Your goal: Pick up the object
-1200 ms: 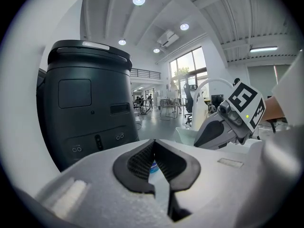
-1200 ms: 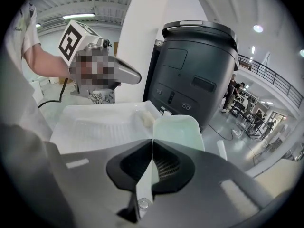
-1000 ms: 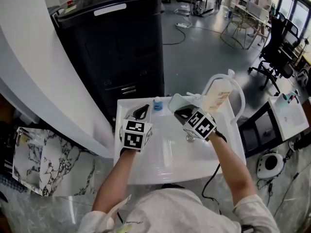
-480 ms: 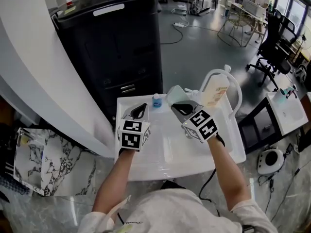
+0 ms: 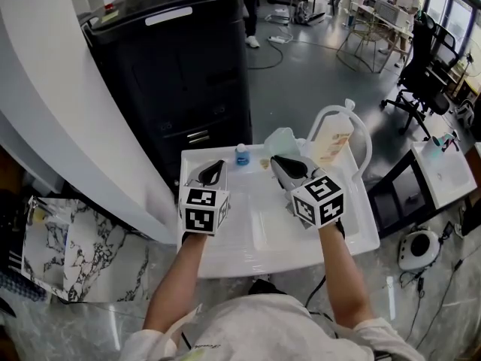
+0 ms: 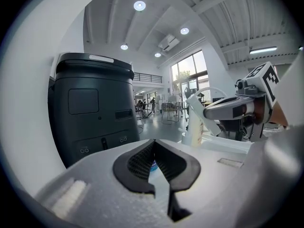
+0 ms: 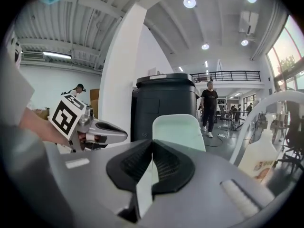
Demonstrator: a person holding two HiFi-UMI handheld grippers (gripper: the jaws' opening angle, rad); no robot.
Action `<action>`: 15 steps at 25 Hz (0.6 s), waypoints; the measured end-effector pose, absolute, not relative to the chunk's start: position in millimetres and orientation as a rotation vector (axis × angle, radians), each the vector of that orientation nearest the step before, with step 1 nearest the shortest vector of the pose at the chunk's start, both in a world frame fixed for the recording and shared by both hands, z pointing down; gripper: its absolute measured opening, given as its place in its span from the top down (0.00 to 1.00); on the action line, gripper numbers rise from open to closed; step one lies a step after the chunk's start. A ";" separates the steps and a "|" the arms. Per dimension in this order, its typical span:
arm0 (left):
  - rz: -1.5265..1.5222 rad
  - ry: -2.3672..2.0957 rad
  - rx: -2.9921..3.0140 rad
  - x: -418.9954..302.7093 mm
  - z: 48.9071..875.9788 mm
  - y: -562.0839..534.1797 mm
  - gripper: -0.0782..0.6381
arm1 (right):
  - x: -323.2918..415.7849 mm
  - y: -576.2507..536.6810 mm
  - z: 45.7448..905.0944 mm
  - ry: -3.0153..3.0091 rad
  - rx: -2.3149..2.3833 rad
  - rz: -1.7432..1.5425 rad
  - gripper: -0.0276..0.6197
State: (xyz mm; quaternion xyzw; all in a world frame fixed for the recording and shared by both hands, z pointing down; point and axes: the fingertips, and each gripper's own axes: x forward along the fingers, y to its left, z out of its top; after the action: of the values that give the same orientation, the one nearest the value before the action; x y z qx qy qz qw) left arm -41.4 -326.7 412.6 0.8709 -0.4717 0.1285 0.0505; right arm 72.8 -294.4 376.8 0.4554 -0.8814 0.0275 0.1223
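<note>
A pale green cup-like container (image 5: 284, 141) stands at the back of the white cart top (image 5: 346, 239), just beyond my right gripper (image 5: 282, 162). In the right gripper view the green container (image 7: 178, 129) rises behind the right gripper (image 7: 152, 145), whose jaws are shut with nothing between them. My left gripper (image 5: 213, 173) hovers over the cart's left side, shut and empty. A small blue-capped bottle (image 5: 241, 156) stands just past it and shows low between the left gripper's (image 6: 153, 147) jaws.
A white pump bottle (image 5: 334, 138) stands at the cart's back right, under the curved white handle (image 5: 366, 138). A tall black machine (image 5: 180, 74) is right behind the cart, with a white wall to the left. A person (image 7: 209, 108) walks far off.
My right gripper has turned, so its marker cube now faces more upward, and it sits slightly nearer the cart's middle. The left gripper has barely moved.
</note>
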 end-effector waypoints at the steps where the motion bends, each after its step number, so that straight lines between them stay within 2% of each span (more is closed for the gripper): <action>1: 0.389 -1.440 2.652 -41.6 411.8 -326.1 0.89 | 74.2 -293.0 373.7 -2.579 1.347 0.079 0.94; 15: 0.388 -1.472 2.653 -48.5 406.7 -319.8 0.89 | 94.0 -282.5 359.3 -2.603 1.573 0.125 0.94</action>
State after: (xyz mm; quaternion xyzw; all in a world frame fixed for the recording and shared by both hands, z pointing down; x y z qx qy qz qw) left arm -48.5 -319.8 406.7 0.8667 -0.4808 0.1266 0.0413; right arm 94.0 -282.5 359.3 0.5160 -0.8542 0.0410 0.0487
